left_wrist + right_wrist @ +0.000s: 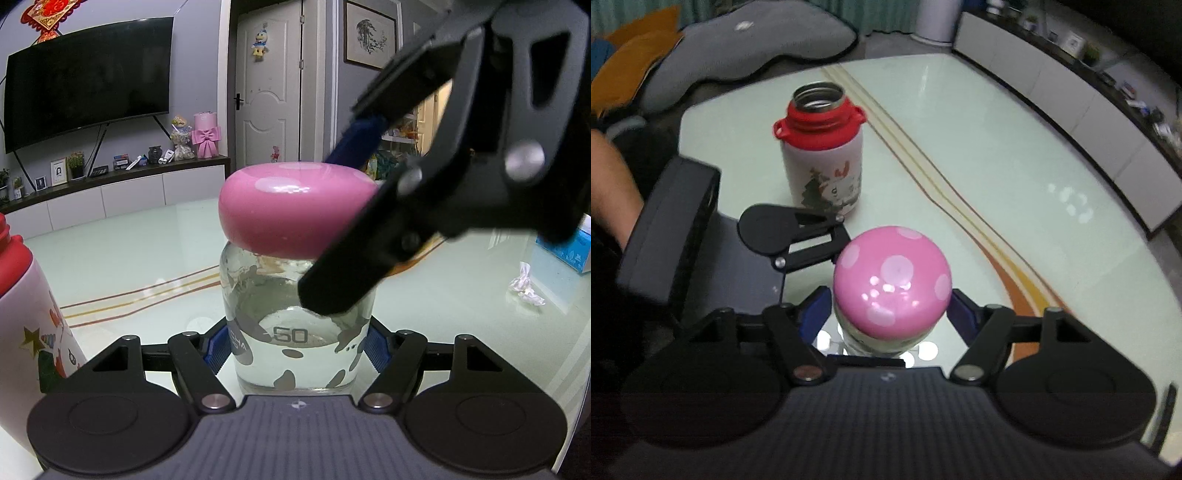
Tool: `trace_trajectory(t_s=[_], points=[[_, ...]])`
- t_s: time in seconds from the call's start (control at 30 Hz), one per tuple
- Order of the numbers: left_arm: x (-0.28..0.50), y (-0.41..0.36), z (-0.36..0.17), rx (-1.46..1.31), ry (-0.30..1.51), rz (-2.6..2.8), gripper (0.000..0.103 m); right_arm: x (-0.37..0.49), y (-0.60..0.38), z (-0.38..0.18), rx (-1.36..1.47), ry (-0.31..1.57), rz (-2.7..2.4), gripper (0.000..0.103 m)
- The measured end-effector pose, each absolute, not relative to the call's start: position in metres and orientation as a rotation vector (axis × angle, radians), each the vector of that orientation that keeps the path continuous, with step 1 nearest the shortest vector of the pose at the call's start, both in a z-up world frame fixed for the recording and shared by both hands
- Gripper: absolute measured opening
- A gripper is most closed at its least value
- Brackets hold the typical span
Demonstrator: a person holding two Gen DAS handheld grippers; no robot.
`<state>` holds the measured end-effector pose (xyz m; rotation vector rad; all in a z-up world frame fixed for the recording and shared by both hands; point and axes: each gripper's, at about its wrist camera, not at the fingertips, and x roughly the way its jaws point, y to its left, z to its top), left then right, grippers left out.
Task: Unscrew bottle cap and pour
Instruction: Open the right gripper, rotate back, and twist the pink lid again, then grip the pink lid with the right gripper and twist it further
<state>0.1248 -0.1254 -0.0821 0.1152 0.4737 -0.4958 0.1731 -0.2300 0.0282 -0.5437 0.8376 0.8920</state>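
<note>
Right gripper (890,314) comes down from above, blue pads (816,308) flanking the pink cap (892,277) with a sliver of gap on each side; jaws apart, not pressing. Left gripper (295,350) is clamped low on the glass bottle (295,332), which stands upright on the table (997,166). Cap axis vertical, directly under the right tool. Open red-collared flask (822,147) stands just beyond, to the far left. Thread under the cap hidden; right-wrist view blurred; liquid level unclear
</note>
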Motion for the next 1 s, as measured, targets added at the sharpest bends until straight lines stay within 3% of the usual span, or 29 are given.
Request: trace_trajectory(t_s=[0.07, 0.23, 0.33, 0.43, 1.0], points=[[0.126, -0.124, -0.080, 0.115, 0.474, -0.496, 0.074, 0.170, -0.239, 0.036, -0.472, 0.812, 0.873, 0.088], [0.127, -0.124, -0.078, 0.113, 0.475, -0.495, 0.074, 0.166, -0.250, 0.053, -0.307, 0.791, 0.785, 0.088], [0.127, -0.124, -0.078, 0.113, 0.475, -0.495, 0.074, 0.162, -0.248, 0.065, -0.159, 0.779, 0.641, 0.095], [0.126, -0.125, -0.078, 0.113, 0.475, -0.495, 0.074, 0.157, -0.240, 0.070, -0.020, 0.809, 0.419, 0.096], [0.131, -0.125, -0.070, 0.110, 0.479, -0.494, 0.074, 0.144, -0.205, 0.047, 0.014, 0.851, 0.095, 0.062]])
